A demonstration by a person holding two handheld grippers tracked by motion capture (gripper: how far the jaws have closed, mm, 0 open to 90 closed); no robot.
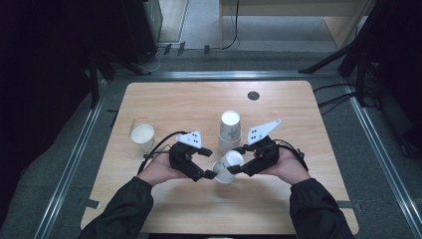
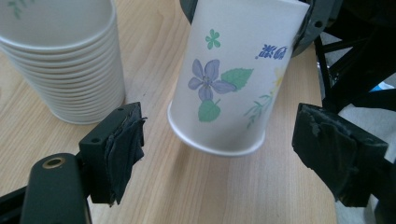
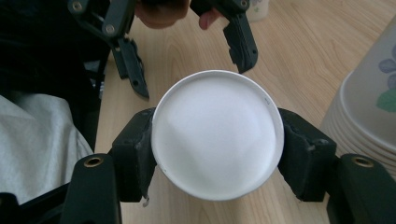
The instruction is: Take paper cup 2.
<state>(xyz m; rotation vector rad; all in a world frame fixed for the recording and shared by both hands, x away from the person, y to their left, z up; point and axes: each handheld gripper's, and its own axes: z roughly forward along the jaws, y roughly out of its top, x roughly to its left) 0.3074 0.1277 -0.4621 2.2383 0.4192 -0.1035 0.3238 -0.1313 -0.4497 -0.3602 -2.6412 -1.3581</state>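
Paper cup held between the two grippers

The right gripper [image 3: 217, 154] is clamped on the flowered paper cup [image 2: 231, 79], lifted and tilted above the table [image 1: 164, 102] beside the cup stack [image 1: 229, 130]. The left gripper [image 2: 217, 154] has its jaws apart, not touching the cup.

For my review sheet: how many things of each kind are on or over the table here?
Single paper cups: 2, the held cup in the right tool and the loose cup at the table's left.
Stacks of paper cups: 1, the stack.
Dark round discs: 1, the disc.
Total: 4
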